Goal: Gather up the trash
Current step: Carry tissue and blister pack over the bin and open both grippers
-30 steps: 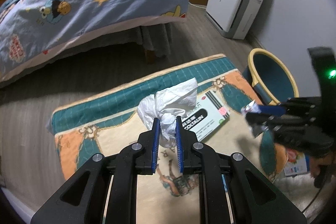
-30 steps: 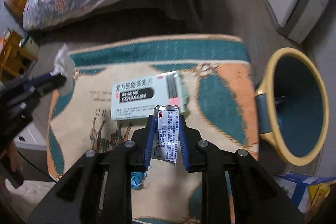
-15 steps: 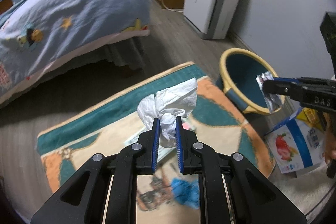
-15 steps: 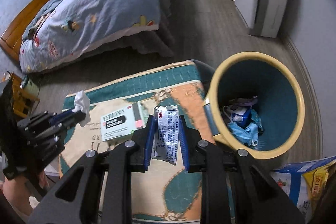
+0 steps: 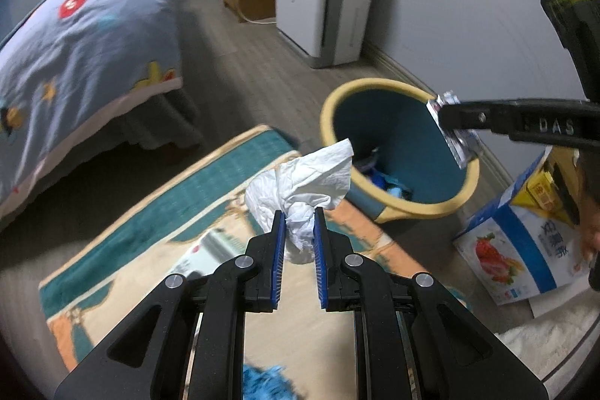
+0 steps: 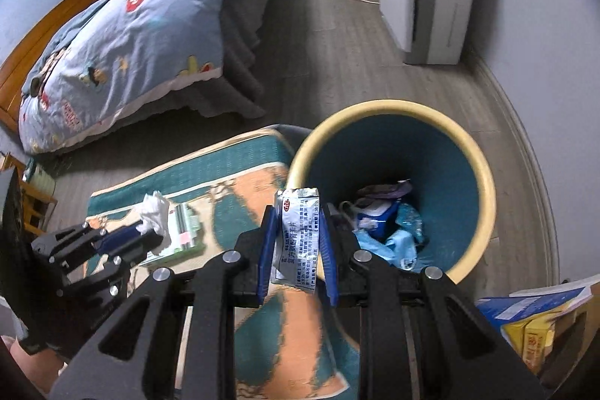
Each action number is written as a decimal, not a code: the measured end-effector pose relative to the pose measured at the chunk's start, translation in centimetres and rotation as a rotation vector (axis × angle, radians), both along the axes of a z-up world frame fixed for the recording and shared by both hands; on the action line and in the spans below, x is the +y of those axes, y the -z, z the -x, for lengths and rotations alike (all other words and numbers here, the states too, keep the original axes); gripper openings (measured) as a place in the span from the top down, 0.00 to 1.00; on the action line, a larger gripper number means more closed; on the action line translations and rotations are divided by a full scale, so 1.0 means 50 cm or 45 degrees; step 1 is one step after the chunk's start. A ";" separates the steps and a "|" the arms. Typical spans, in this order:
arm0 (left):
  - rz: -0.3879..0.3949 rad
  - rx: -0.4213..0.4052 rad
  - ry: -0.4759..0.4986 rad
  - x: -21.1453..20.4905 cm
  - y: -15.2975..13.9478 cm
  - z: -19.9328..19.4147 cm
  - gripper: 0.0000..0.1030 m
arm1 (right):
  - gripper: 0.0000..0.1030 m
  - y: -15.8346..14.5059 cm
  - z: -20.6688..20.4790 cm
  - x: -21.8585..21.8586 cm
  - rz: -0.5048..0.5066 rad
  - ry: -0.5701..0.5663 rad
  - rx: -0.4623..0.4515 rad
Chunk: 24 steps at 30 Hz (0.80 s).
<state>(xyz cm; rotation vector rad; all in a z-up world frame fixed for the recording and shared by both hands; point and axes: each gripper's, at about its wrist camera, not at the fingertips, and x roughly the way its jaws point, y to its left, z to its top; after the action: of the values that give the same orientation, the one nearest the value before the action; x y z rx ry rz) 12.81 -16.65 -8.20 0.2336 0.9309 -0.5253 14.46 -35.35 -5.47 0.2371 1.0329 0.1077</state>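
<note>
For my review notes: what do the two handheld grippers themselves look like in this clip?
Both match: the left gripper and right gripper are matte black linkage frames with silver pivot bolts and blue ribbed pads lining two parallel fingers. Seen from the left wrist view, the right gripper's side bears embossed letters "DAS". No cables or sleeves show.

the crumpled tissue (image 5: 300, 186) is white. the foil sachet (image 6: 298, 235) is silver with dark print and a small red mark near its top. both grippers have black bodies and blue pads (image 5: 278, 250). the waste bin (image 6: 483, 175) has a cream-yellow rim and a teal inside, with light blue scraps at the bottom. the rug (image 5: 157, 212) is teal, orange and cream with a cream border. the duvet (image 6: 138, 36) is pale blue with red, yellow and cartoon patches. the carton (image 5: 517, 250) is white and blue with a strawberry picture.
</note>
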 end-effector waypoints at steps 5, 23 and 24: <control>0.000 0.013 0.041 -0.052 0.014 -0.009 0.85 | 0.79 0.020 -0.012 -0.056 0.007 0.059 0.027; 0.058 0.040 0.192 -0.213 0.056 -0.013 0.85 | 0.78 0.079 -0.002 -0.194 -0.057 0.275 0.099; 0.056 0.045 0.194 -0.217 0.061 -0.013 0.85 | 0.78 0.082 -0.002 -0.199 -0.058 0.282 0.103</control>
<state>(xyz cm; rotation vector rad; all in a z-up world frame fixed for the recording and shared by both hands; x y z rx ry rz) 13.47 -27.49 -11.23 0.2573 0.9389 -0.6920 14.54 -45.28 -9.58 0.3981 1.0788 -0.0798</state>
